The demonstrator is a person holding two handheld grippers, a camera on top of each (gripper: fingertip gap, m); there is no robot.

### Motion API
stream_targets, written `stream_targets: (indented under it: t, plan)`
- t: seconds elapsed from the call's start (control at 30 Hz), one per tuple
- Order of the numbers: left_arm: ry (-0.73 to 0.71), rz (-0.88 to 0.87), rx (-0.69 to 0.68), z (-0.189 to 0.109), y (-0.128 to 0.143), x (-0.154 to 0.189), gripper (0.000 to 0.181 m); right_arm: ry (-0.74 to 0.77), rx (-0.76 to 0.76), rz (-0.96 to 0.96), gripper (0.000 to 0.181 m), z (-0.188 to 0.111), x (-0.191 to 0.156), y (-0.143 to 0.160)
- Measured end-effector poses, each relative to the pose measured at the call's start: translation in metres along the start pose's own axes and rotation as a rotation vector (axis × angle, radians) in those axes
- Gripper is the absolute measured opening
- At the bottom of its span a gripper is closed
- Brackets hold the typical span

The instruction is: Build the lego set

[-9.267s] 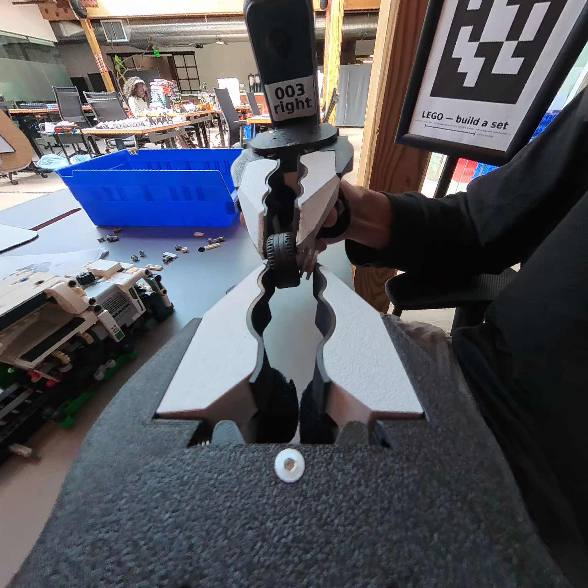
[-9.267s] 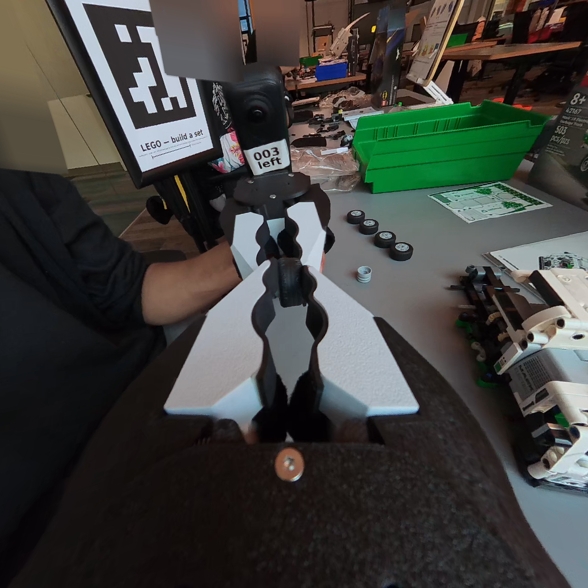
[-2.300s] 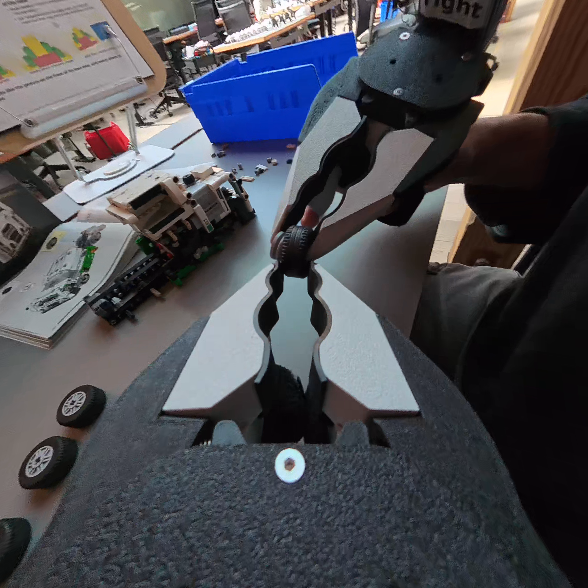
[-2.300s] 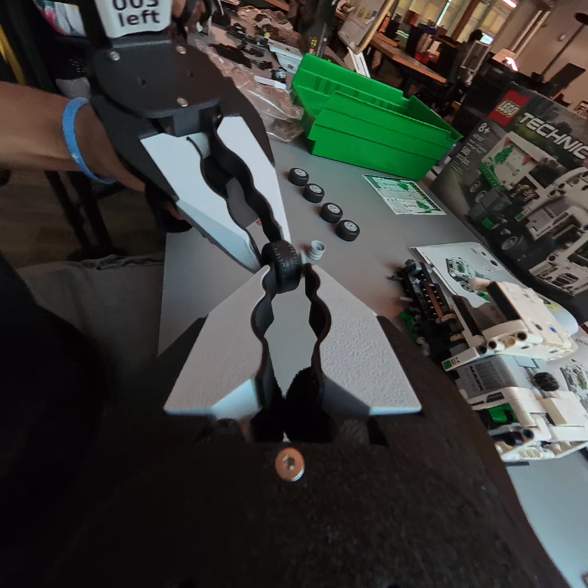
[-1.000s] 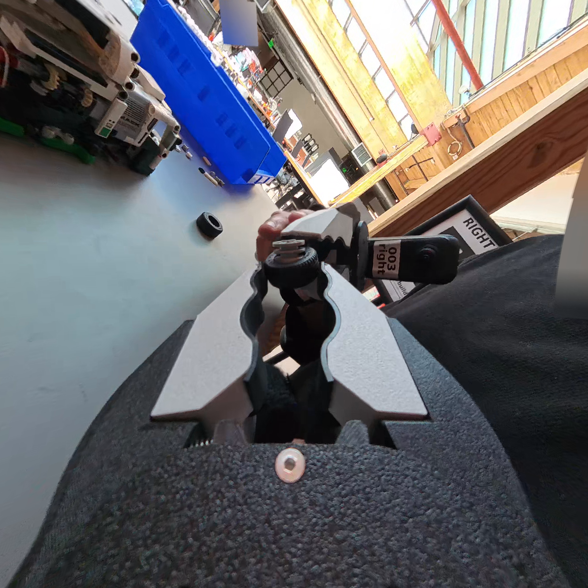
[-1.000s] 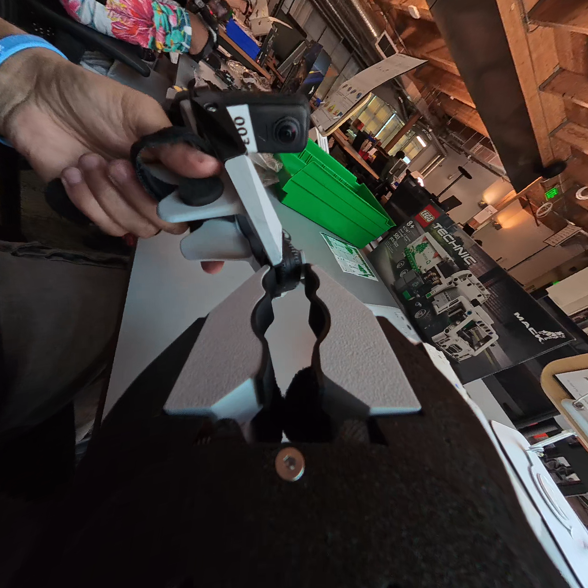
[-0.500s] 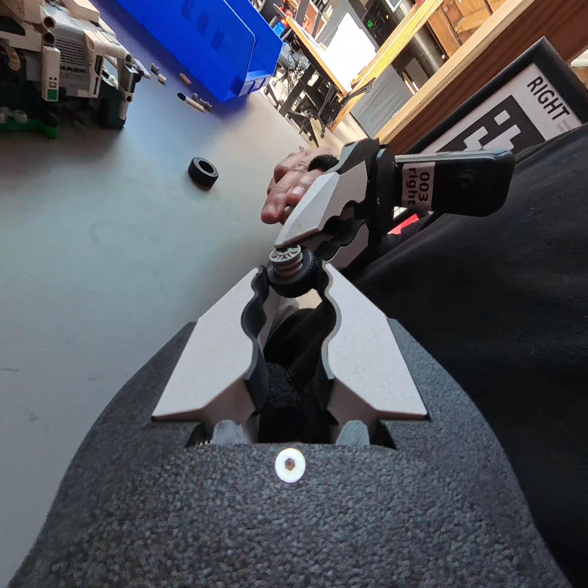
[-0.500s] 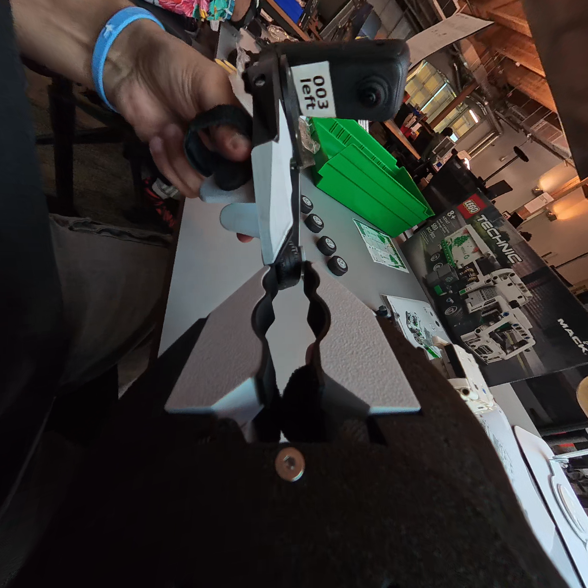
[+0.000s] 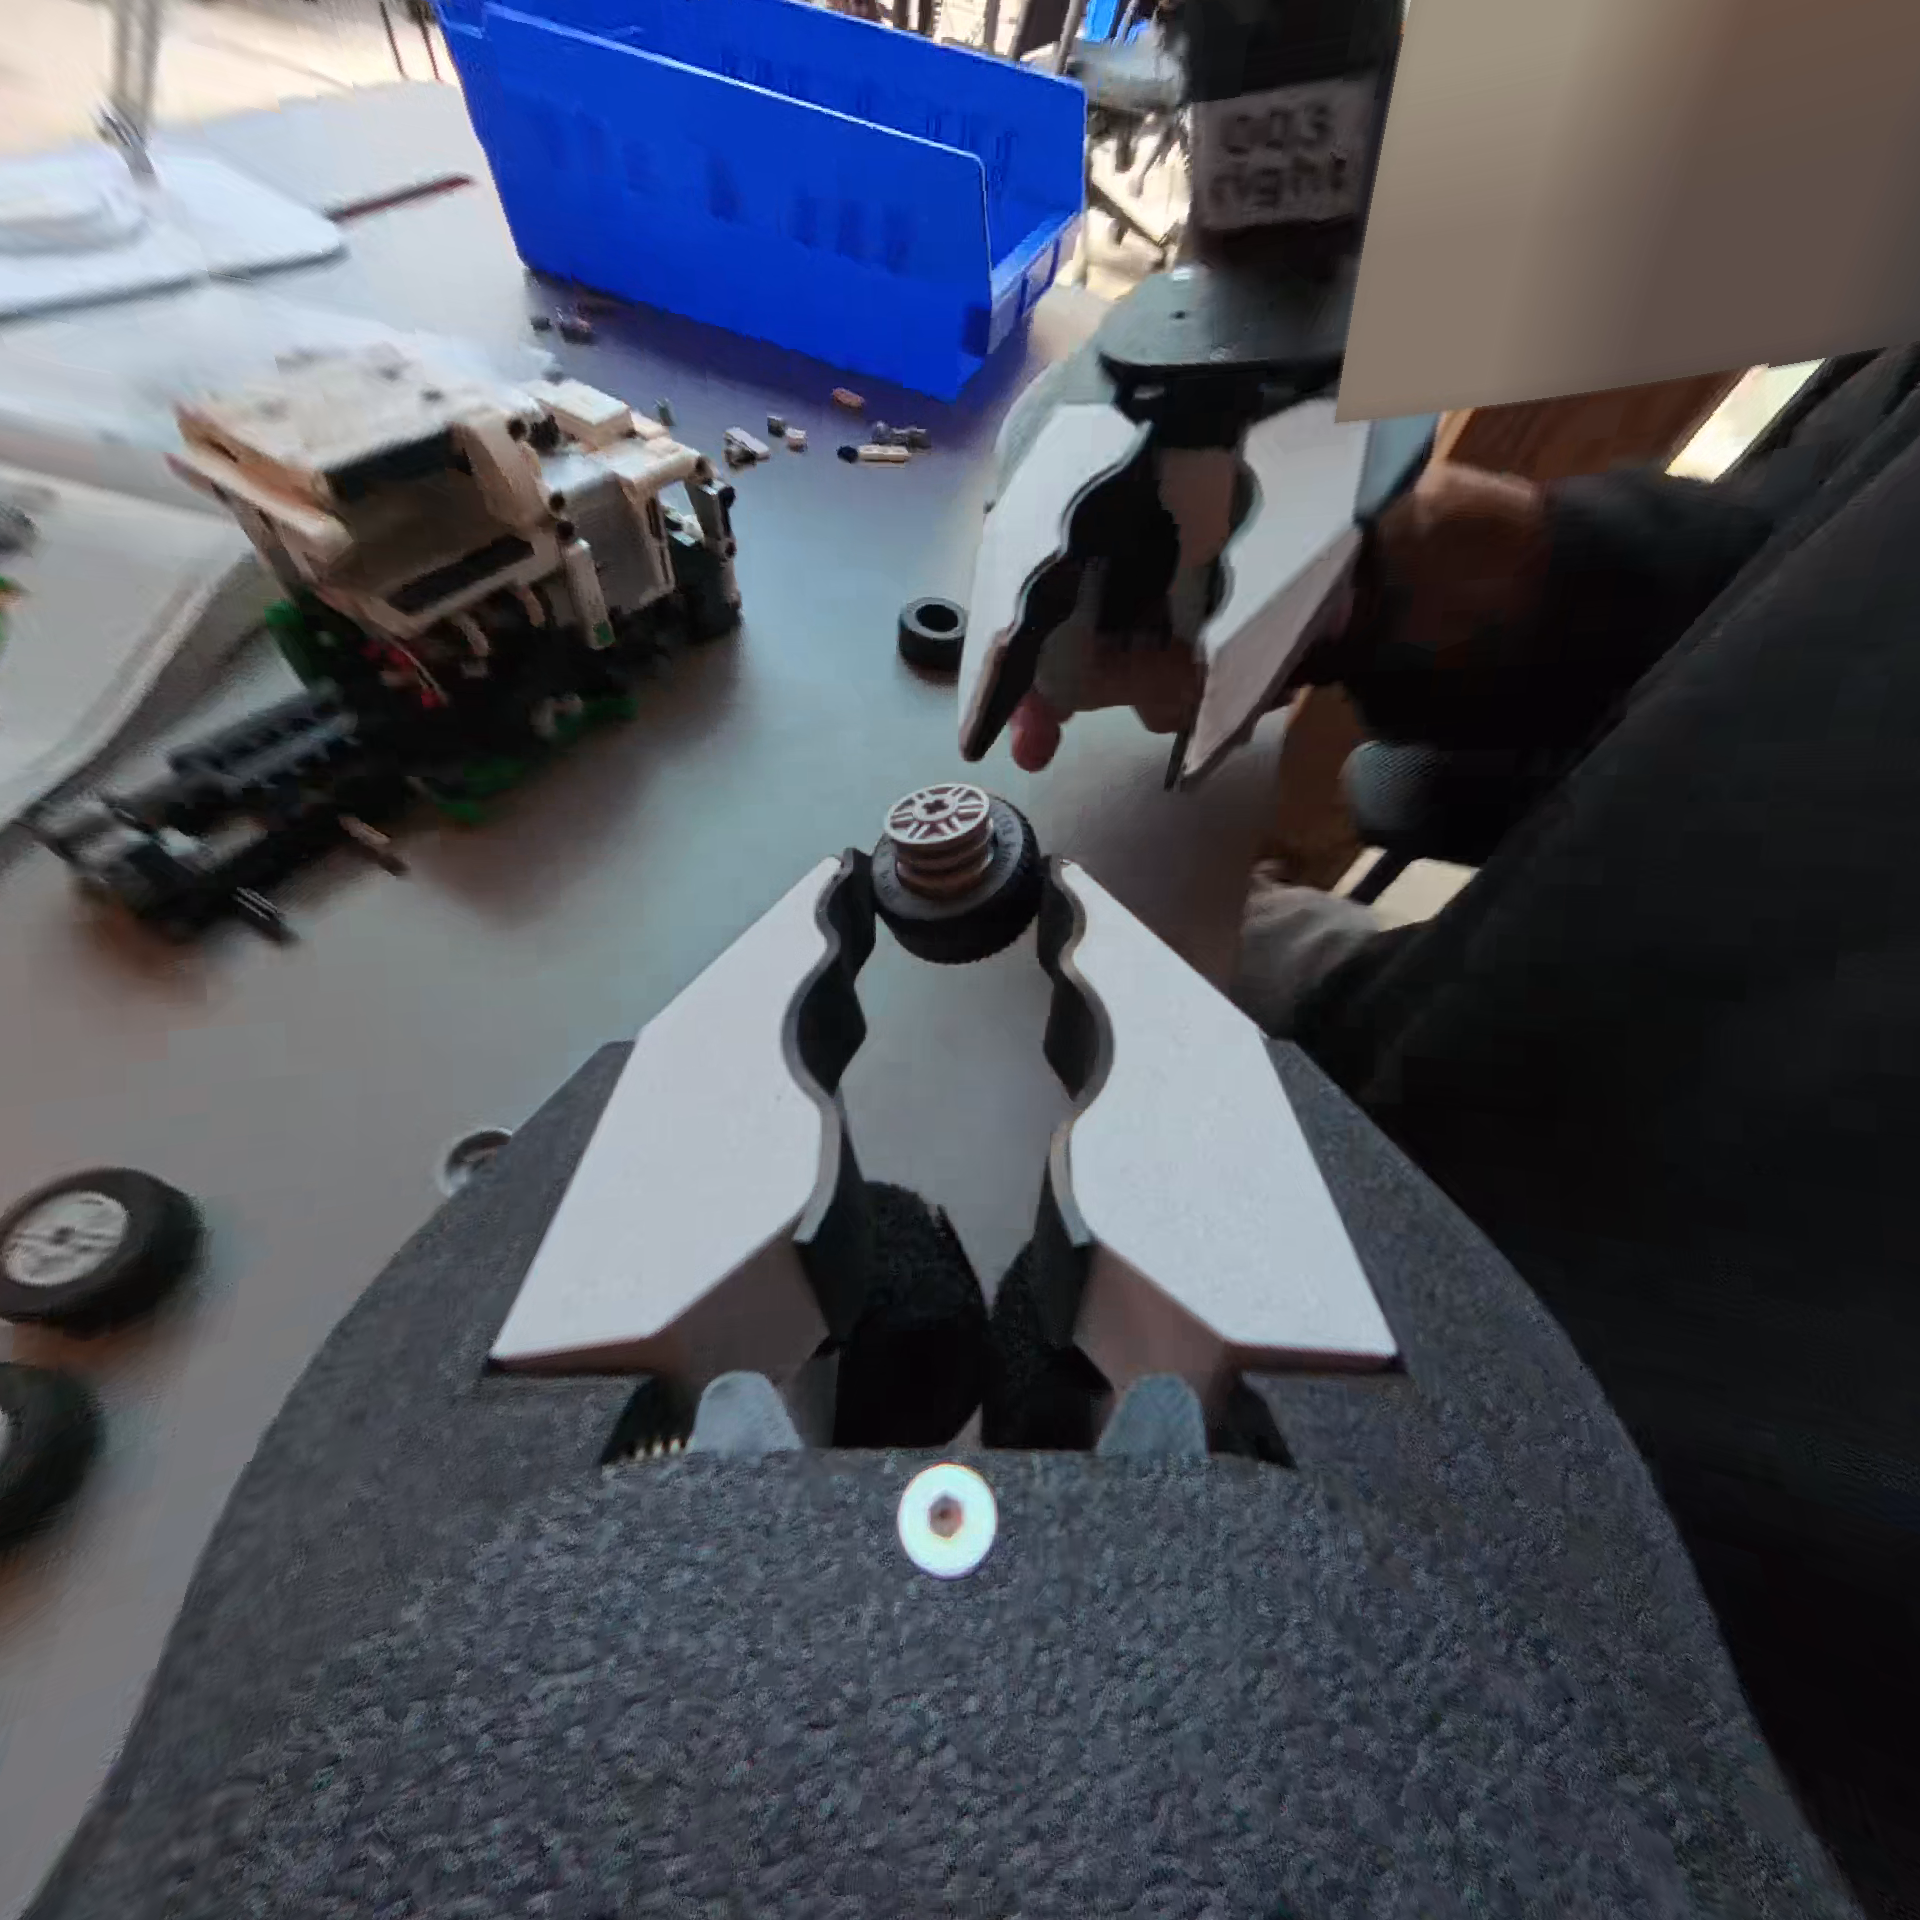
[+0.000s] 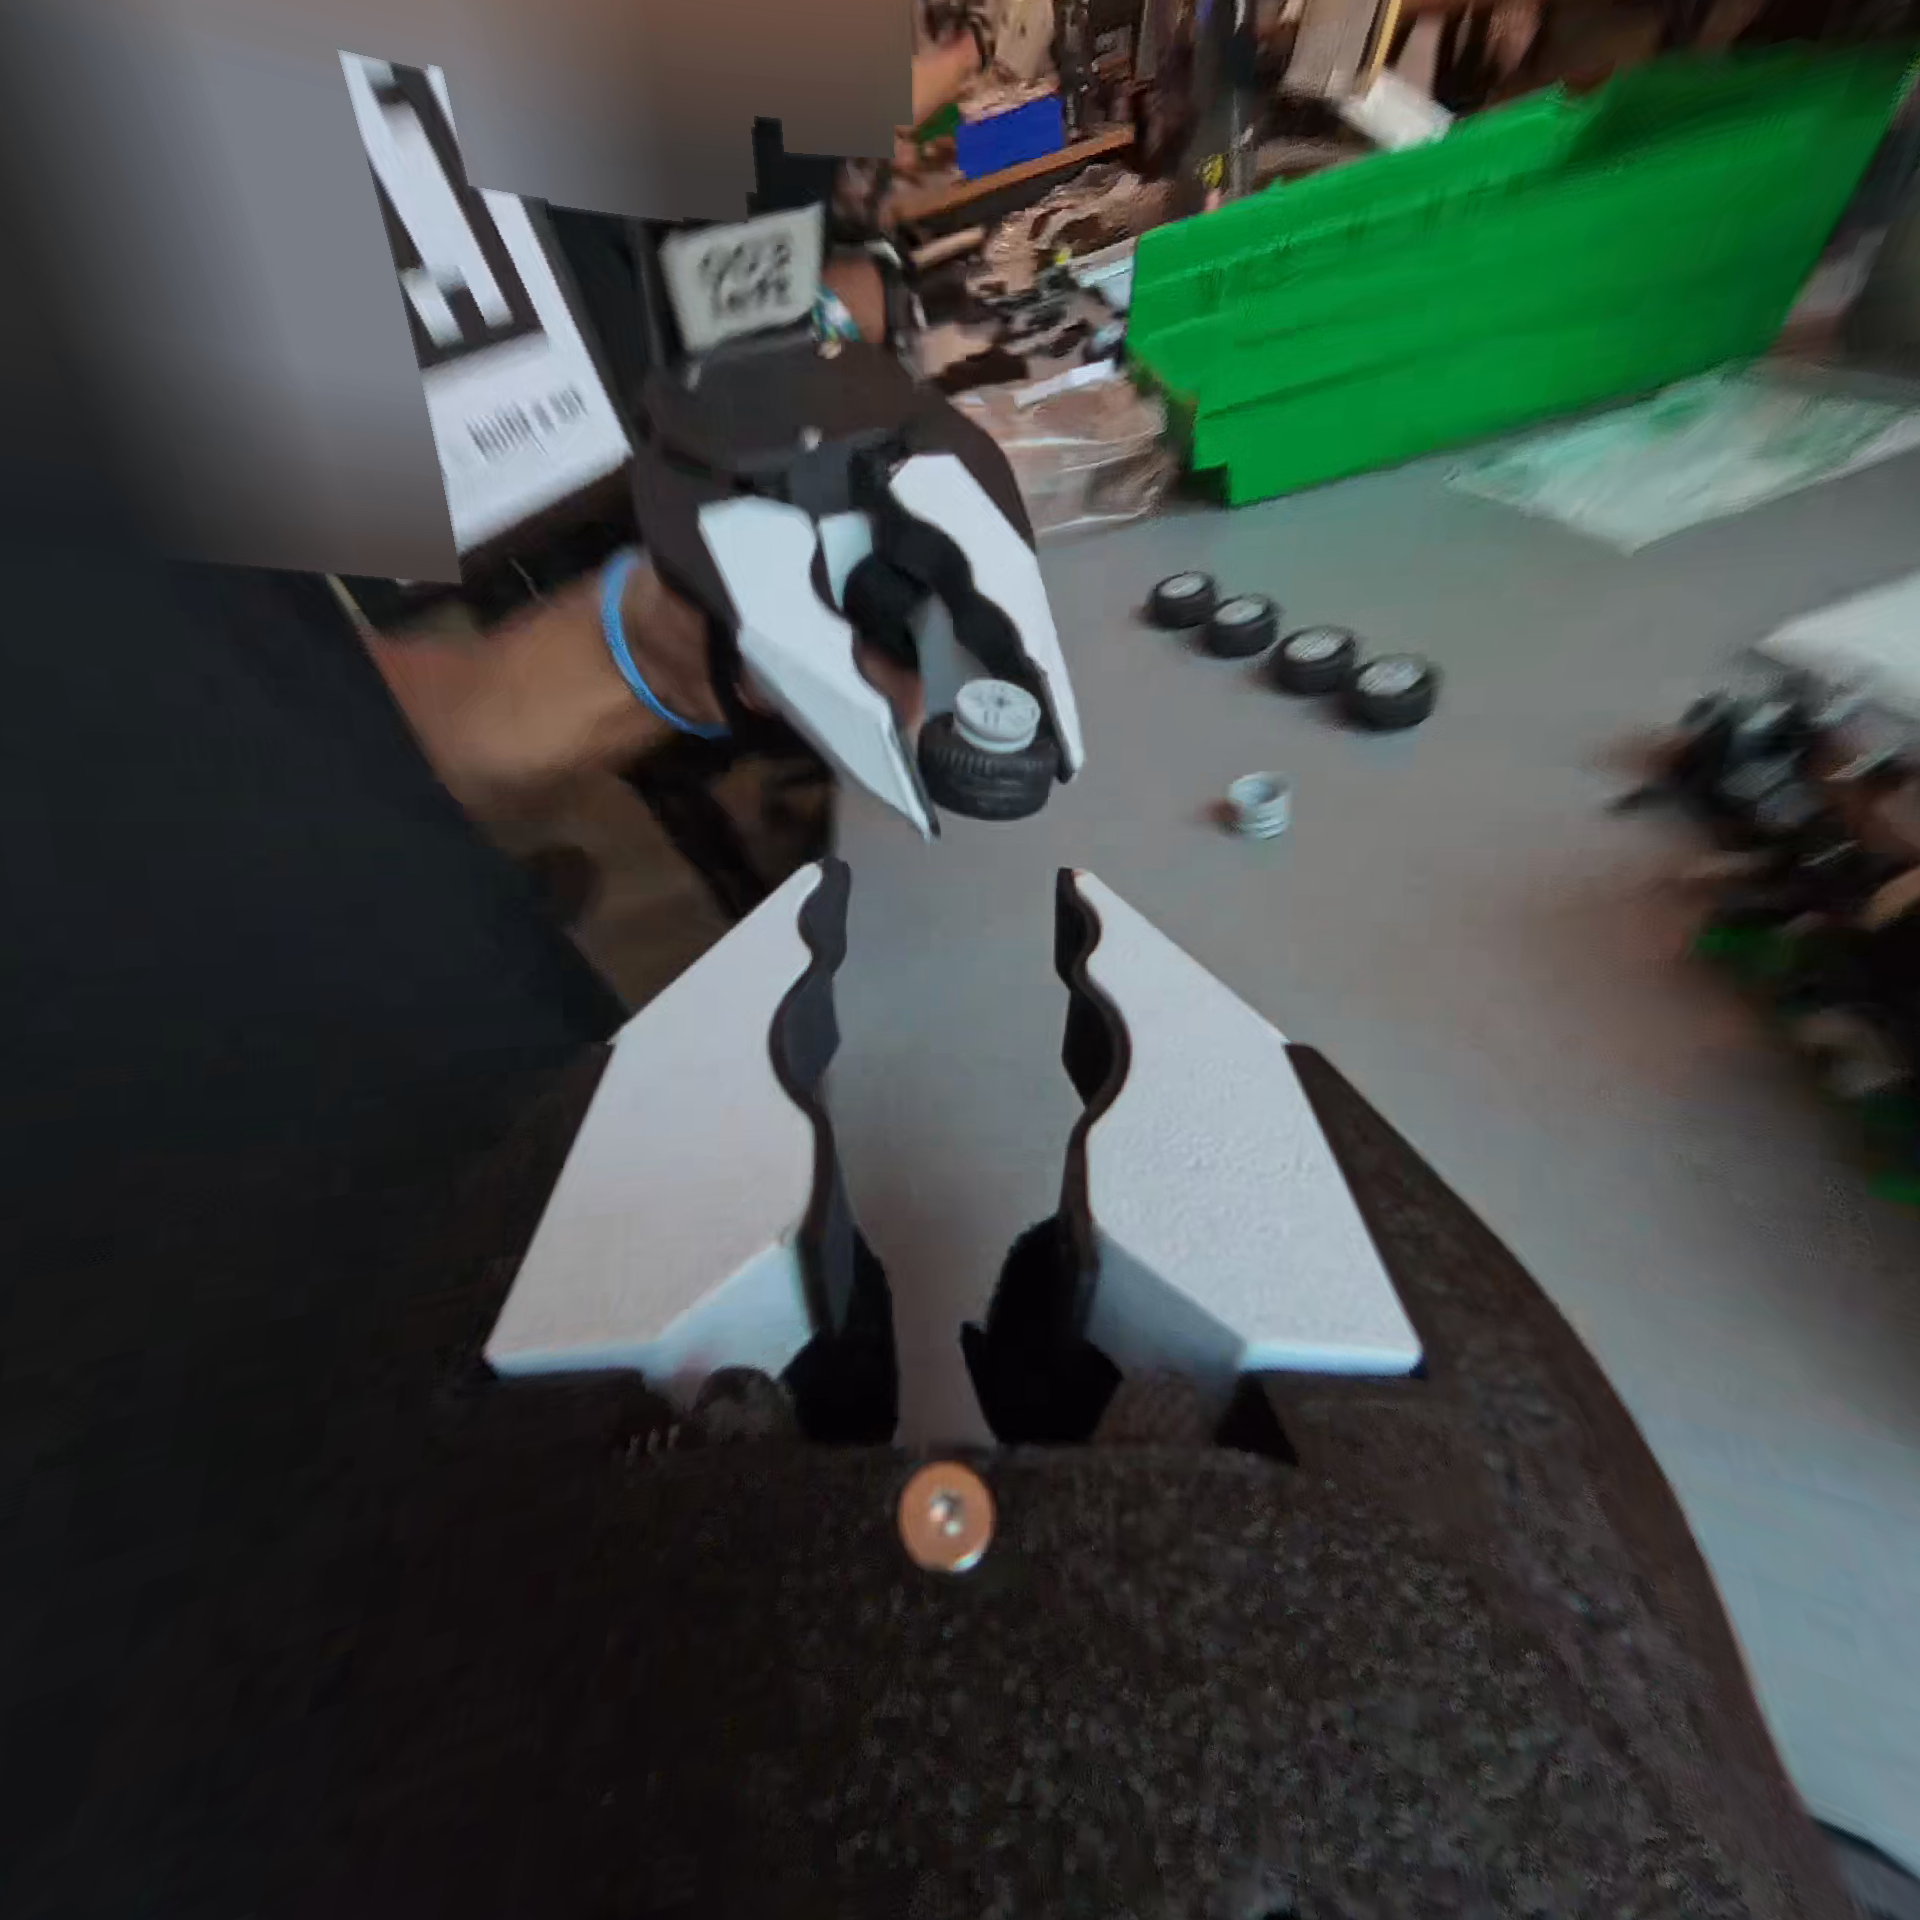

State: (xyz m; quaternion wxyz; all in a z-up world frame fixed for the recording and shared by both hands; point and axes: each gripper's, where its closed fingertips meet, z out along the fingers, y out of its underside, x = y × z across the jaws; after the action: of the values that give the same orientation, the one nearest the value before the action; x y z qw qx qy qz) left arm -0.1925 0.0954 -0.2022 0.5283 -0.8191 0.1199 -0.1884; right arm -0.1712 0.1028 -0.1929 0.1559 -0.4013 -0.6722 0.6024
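Note:
My left gripper [image 9: 951,878] is shut on a small black tyre [image 9: 961,920] with a grey rim [image 9: 938,821] sticking up out of it, held above the table. In the right wrist view the same wheel [image 10: 987,764] sits between the left gripper's fingertips [image 10: 997,790]. My right gripper [image 10: 951,883] is open and empty, a short way from the wheel. It also shows in the left wrist view [image 9: 1081,748], jaws apart. The part-built white and black truck model [image 9: 447,540] lies on the table to the left.
A loose black tyre [image 9: 932,632] lies near the right gripper. A loose grey rim [image 10: 1259,803] and a row of several finished wheels [image 10: 1288,644] sit on the grey table. A blue bin [image 9: 769,197] and a green bin [image 10: 1507,270] stand at the back. My left and right fingertips are right by each other.
My right gripper has let go of the rim, opened and drawn back from the wheel. Both grippers have turned back level over the table. The left still holds the wheel.

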Motion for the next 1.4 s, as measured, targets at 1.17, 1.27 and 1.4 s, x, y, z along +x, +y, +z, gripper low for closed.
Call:
stream_targets:
  t: [1.17,1.27,1.4]
  plan:
    - [0.110,-0.225,0.219,-0.004,-0.007,0.015,0.029,-0.230,0.094,0.359,0.021,0.015,-0.008,-0.007]
    - [0.241,-0.306,0.282,-0.008,-0.014,0.023,0.020,-0.281,0.131,0.393,0.022,0.016,-0.011,-0.013]
    - [0.255,-0.285,0.296,-0.004,-0.014,0.028,0.014,-0.341,0.143,0.427,0.022,0.016,-0.017,-0.016]
